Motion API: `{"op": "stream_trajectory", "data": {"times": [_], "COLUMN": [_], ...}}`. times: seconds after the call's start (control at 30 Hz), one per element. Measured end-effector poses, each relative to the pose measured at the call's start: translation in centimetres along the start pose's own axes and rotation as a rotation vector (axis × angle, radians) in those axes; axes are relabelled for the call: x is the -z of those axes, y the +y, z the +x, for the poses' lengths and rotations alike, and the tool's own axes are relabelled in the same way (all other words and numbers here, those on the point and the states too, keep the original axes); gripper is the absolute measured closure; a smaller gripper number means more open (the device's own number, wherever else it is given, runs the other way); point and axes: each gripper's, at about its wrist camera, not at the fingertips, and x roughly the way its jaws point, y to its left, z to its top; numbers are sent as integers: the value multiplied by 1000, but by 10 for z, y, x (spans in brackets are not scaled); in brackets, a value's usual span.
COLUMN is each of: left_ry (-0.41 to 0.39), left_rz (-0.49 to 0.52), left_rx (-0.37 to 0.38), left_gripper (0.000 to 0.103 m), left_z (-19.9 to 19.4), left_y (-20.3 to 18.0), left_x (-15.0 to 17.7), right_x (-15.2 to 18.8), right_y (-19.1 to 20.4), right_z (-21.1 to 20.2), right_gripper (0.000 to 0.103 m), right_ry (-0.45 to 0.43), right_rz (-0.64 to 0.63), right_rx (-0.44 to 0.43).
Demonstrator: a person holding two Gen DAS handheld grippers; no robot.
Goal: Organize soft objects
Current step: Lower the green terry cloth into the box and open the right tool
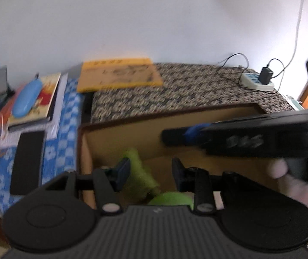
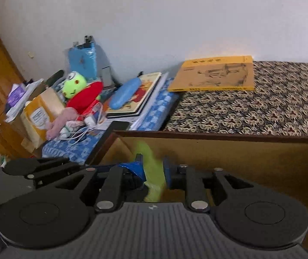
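Observation:
An open cardboard box (image 1: 119, 138) stands against the patterned bed; it also shows in the right wrist view (image 2: 240, 157). A green soft toy (image 1: 141, 177) lies inside it. My left gripper (image 1: 151, 172) is open above the box, its left finger against the green toy. My right gripper (image 2: 152, 168) hangs over the same box with the green toy (image 2: 151, 172) between its fingers; whether they press on it I cannot tell. The right gripper also reaches in from the right in the left wrist view (image 1: 175, 137). A frog plush in red (image 2: 78, 90) and a pink plush (image 2: 61, 120) lie on the cluttered table.
A yellow book (image 2: 214, 75) lies on the patterned bedcover (image 2: 261, 108). Books, a blue case (image 2: 124, 96), a black phone (image 1: 27, 161) and cables sit on the blue cloth. A power strip with charger (image 1: 259, 79) is at the bed's far right.

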Motion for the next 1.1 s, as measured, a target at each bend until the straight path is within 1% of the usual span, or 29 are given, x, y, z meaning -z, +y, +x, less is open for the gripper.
{"op": "stream_trajectory", "data": {"times": [0.07,0.2,0.23,0.27,0.33,0.5,0.7,0.8,0.87,1.1], "left_ry": [-3,-7,-7,0,10,48,81,88,93,107], "left_rz": [-14,-23,-24,-22,-11,10,27,36,41,34], "left_rx": [6,9,4,-10,-34,-69,-103,-128,-152,-194], "left_gripper": [71,70,67,61,54,50,48,47,45,41], "left_z": [-2,-9,-11,-12,-12,-13,-12,-12,-12,-13], "left_y": [5,0,-4,-8,-16,-43,-73,-88,-99,-127], "left_x": [5,7,6,5,3,1,2,2,2,3], "right_x": [1,4,5,6,8,15,24,27,29,40], "right_y": [-4,-10,-9,-10,-10,-15,-33,-41,-46,-58], "right_z": [-2,-12,-14,-18,-22,-43,-72,-85,-95,-122], "right_gripper": [98,98,98,97,97,97,96,95,94,93], "right_ry": [3,-12,-15,-19,-17,-53,-86,-96,-101,-105], "right_rz": [28,77,87,95,98,99,152,163,166,177], "right_rx": [7,12,20,29,49,89,119,134,141,125]}}
